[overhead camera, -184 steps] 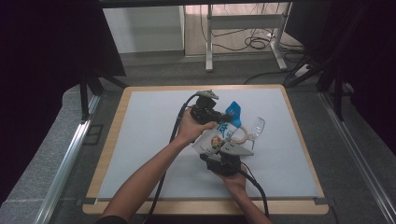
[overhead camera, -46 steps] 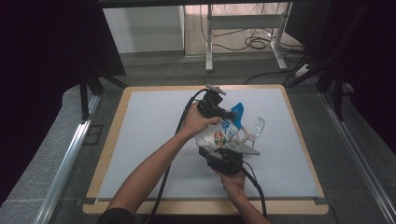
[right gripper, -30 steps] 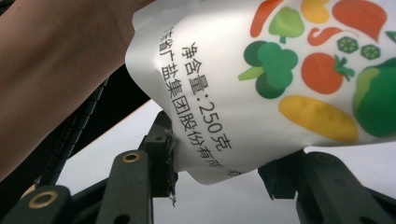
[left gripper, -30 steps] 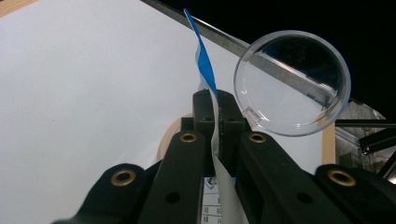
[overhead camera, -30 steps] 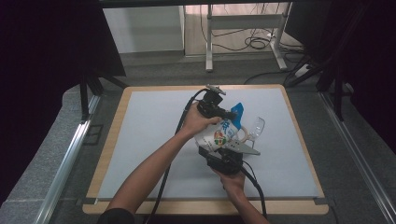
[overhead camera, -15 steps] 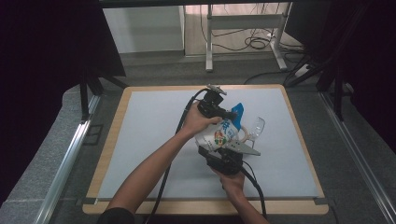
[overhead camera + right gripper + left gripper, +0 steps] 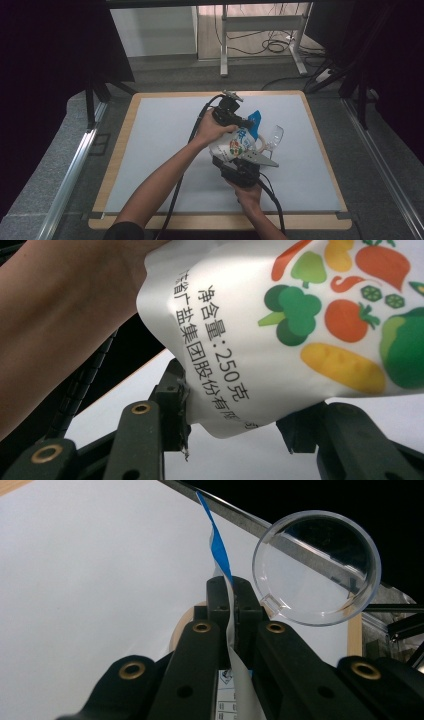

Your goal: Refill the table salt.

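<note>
**Bag tipped toward cup — barely any change in last ~1.5 s**

Compared w/ ~6 s ago: left gripper (image 7: 248,121) has moved up/away from the person a bit, lifting the blue top edge of the salt bag (image 7: 235,145) higher. Over the last 1.5 s the high view is basically static, so both hands are holding pose.

Current state:
- Left gripper clamped on the bag's blue top seam (image 7: 220,555); jaws fully pinched on the film, seen edge-on in left gripper view.
- Right gripper (image 7: 239,162) wrapped around the bag's bottom end (image 7: 260,365); bag bulges between its jaws, touching the left one. Looks like a grip/cradle from below, w/ the far jaw contact partly hidden.
- Bag is off the table (image 7: 160,145), held between the two grippers, mid-board, tilted.
- Clear plastic cup (image 7: 316,567) lies just beside the bag's top, mouth facing the left gripper cam.

Read: lift + tilt done, likely lining up bag top w/ cup. No contents visible coming out; can't tell if seam is open.
</note>
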